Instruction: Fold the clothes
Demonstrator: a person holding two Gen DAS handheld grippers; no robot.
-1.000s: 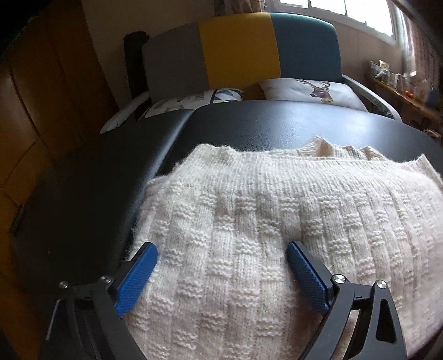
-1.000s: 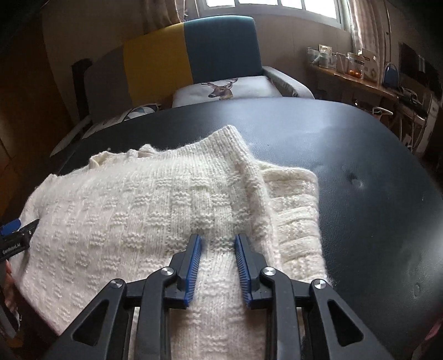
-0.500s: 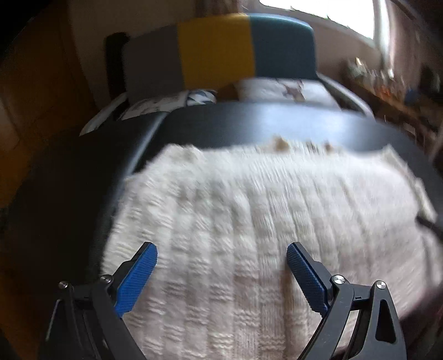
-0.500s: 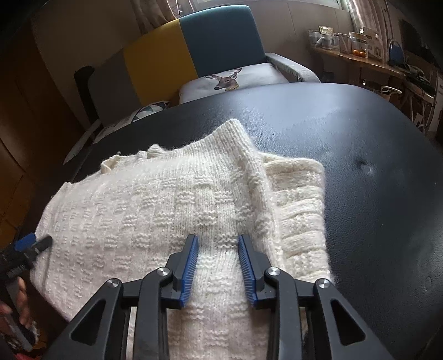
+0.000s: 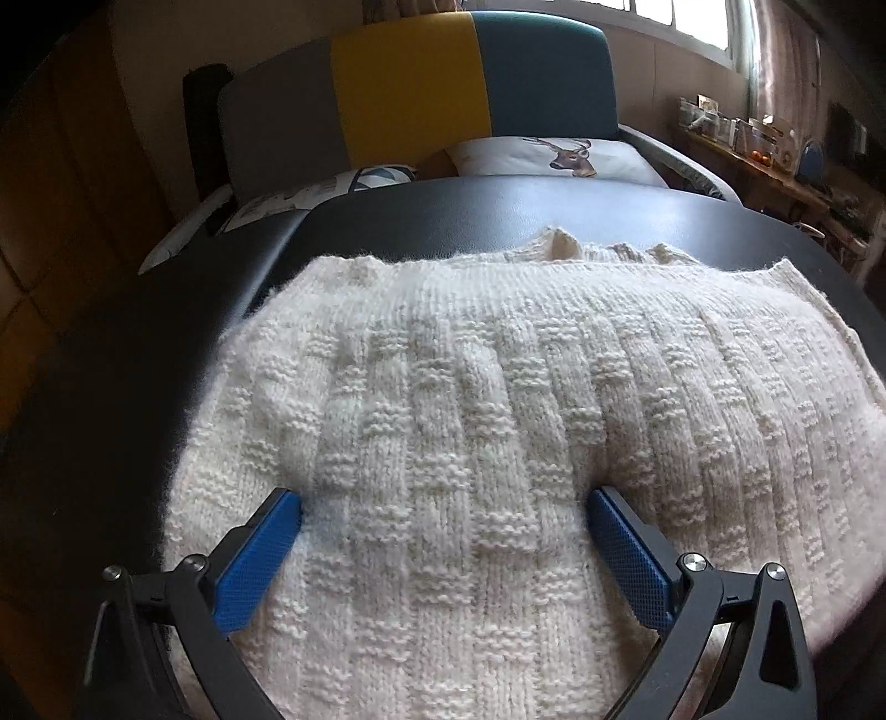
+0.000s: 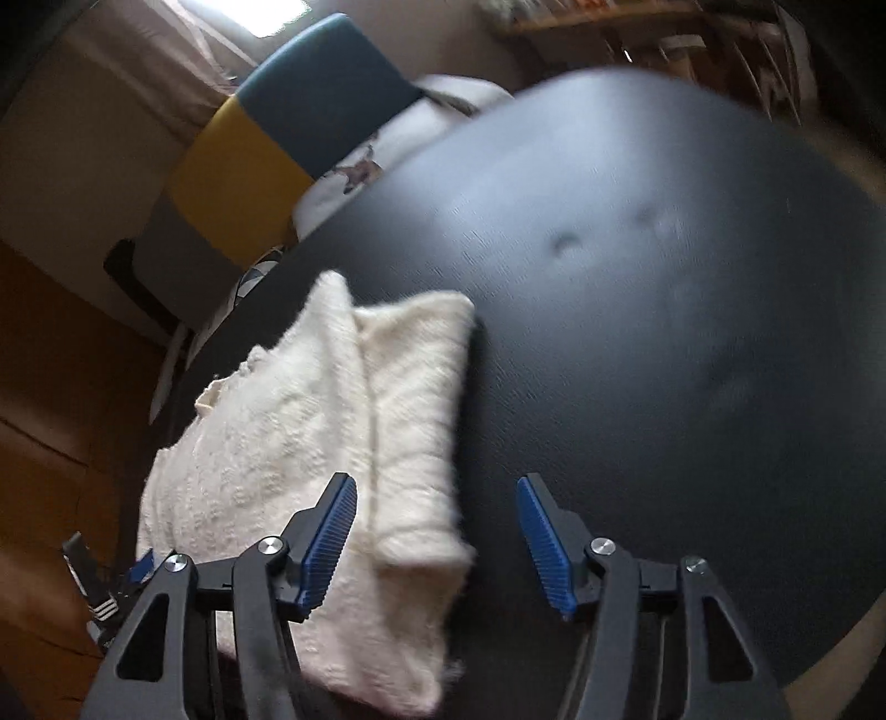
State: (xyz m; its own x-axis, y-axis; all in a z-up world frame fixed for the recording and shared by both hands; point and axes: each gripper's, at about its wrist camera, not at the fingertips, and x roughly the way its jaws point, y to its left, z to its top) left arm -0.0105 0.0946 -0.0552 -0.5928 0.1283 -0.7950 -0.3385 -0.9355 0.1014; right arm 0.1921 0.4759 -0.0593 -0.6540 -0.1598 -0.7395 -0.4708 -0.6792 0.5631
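cream sweater (image 5: 470, 443) (no readable label), left gripper (image 5: 443, 531) jaws spread wide, right gripper (image 6: 434, 531) jaws just opening

A black padded table (image 5: 581, 205) fills the middle of both views; its leather-like top shows a few shallow dimples in the right wrist view. Just behind the table stands a sofa (image 5: 410, 88) whose backrest runs in three panels: grey, yellow, teal. On the sofa seat, against the table's far edge, lies a white cushion printed with a deer head (image 5: 570, 158), and beside it a second patterned cushion (image 5: 382, 174). Right of the table, a wooden shelf (image 5: 758, 160) under a bright window (image 5: 686, 22) carries small items too tiny to identify.
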